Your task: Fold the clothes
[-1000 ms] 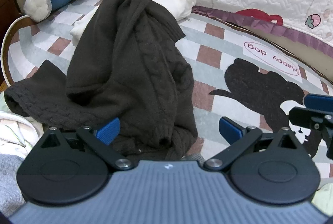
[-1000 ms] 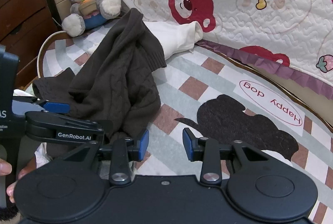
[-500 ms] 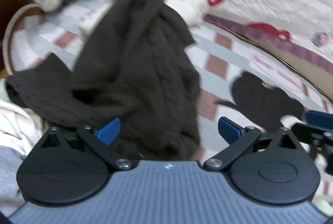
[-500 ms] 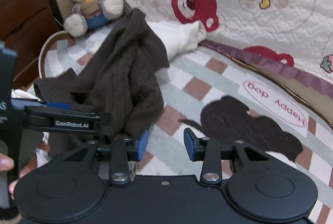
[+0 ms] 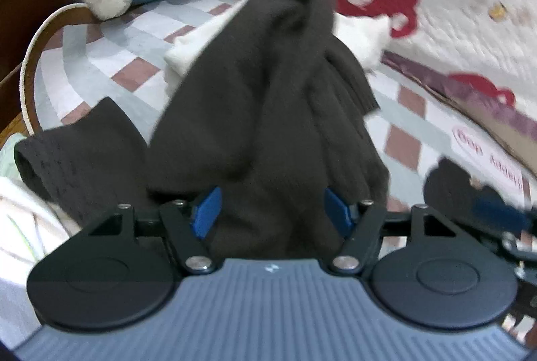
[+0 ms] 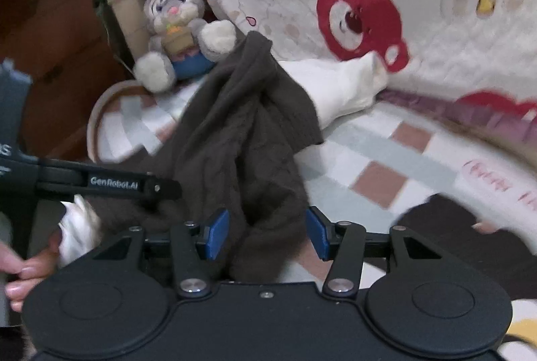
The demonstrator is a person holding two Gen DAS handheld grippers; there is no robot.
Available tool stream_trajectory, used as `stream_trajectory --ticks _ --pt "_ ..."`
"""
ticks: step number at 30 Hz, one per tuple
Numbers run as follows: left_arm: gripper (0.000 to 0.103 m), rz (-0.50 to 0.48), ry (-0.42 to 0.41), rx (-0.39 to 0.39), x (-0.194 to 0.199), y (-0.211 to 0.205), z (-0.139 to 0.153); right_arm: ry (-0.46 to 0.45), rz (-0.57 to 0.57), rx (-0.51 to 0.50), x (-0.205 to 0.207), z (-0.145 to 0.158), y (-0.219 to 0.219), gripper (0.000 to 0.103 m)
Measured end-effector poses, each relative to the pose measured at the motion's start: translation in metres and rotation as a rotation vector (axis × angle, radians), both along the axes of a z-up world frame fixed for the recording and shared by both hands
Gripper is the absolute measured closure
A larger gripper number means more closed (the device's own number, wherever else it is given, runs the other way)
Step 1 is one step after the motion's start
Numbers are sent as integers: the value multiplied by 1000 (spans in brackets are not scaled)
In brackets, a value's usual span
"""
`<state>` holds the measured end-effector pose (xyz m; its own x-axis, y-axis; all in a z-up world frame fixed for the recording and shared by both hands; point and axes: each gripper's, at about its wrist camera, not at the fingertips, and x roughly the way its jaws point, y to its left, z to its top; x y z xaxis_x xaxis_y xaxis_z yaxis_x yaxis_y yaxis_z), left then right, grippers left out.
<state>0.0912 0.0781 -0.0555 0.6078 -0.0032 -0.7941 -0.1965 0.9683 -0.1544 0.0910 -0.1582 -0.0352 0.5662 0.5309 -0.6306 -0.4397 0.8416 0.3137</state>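
Note:
A dark brown cable-knit sweater lies crumpled in a heap on the checked rug, over a white garment. My left gripper points down into the sweater's near part. Its jaws are closing, the knit fills the gap between the blue pads, and no firm pinch shows. In the right wrist view the sweater runs down to my right gripper, whose jaws are opening with the hem's lower edge between the pads. The left gripper's finger reaches in from the left.
A plush bunny sits at the rug's far left, beside a wooden drawer unit. A quilt with red bears rises along the back and right. A person's hand holds the left tool. Pale clothes lie at the near left.
Both grippers have moved forward and down onto the sweater, which now lies between each pair of pads. The left jaws have narrowed and the right jaws have widened.

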Motion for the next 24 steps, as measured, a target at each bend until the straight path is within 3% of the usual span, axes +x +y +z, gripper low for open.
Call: stream_trajectory --ticks 4,6,8,16,21,24 --pt "38 54 -4 -6 33 23 3 68 -23 104 30 -13 -3 38" --pt "38 93 -23 -1 41 37 -2 112 -38 101 37 -22 2 38" --pt "37 122 -59 -56 38 54 -12 148 -46 81 37 -33 7 38" --pt "39 129 -34 -159 38 74 -36 135 21 -39 27 -50 23 38" --pt "39 120 8 -165 34 75 -46 24 -3 -244 29 -49 47 38" --pt "38 135 6 -222 34 84 -51 27 -13 -268 42 -57 53 38"
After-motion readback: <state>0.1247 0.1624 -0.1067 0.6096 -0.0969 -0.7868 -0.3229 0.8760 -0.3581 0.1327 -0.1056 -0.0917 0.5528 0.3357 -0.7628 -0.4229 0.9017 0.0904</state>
